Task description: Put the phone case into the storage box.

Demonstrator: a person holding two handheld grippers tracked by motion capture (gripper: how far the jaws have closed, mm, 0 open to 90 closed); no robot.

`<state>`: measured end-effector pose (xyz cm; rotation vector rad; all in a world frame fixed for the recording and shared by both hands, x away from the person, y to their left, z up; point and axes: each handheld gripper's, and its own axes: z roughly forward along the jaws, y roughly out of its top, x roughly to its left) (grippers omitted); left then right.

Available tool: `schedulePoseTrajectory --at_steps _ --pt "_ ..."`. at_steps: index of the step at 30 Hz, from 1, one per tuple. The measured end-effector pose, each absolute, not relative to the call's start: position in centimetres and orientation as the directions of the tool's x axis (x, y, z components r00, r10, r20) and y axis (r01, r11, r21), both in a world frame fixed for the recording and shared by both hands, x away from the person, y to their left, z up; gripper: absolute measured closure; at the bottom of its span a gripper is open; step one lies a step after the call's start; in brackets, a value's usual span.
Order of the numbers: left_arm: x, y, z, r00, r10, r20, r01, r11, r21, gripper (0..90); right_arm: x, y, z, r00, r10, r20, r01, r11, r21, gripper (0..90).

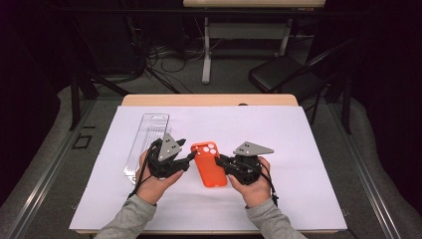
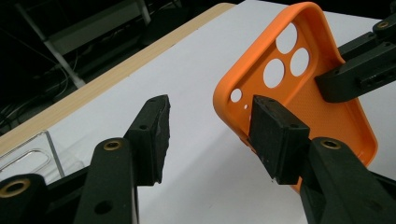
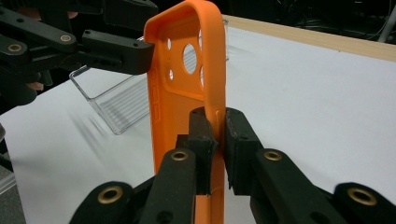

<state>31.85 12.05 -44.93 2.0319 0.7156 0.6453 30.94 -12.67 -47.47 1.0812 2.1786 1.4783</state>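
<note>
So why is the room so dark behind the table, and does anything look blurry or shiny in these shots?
High view: light falls on the white sheet while the room behind stays nearly black, and the picture is rather soft. Left gripper view: the orange phone case is sharp; the near jaws look slightly soft. Right gripper view: the clear plastic box shows streaky reflections on the sheet.

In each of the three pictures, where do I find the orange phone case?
High view: the orange phone case lies centre, between the two claws.
Left gripper view: upper right, camera holes at the top, its edge by the view's own right jaw.
Right gripper view: centre, seen edge-on, its side wall pinched by the right claw.
Shared landmark: the clear plastic package, beside the case in the high view, lower left and behind the case in the gripper views.
</note>
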Motion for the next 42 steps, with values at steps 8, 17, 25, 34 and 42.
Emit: schedulePoseTrajectory --at_steps 8,17,25,34,42 --pt "31.84 12.05 -44.92 0.699 0.687 0.198 0.231 -0.479 0.847 49.1 30.75 -12.36 -47.47 -0.679 0.721 0.137 0.405 0.212 0.889 82.5" --pt "31.85 11.93 -44.87 0.732 0.650 0.204 0.220 -0.509 0.832 60.4 30.64 -12.16 -47.53 -0.683 0.720 0.121 0.397 0.227 0.890 82.5" --pt "31.81 11.83 -44.87 0.744 0.636 0.207 0.219 -0.524 0.823 67.0 30.52 -11.96 -47.57 -0.686 0.720 0.104 0.385 0.238 0.892 82.5" --pt "31.86 11.80 -44.98 0.744 0.632 0.217 0.221 -0.539 0.813 69.0 30.41 -11.73 -47.63 -0.695 0.713 0.090 0.379 0.257 0.889 82.5" --pt "32.00 11.82 -45.05 0.749 0.625 0.221 0.221 -0.549 0.806 69.0 30.44 -11.70 -47.69 -0.698 0.711 0.088 0.381 0.264 0.886 82.5"
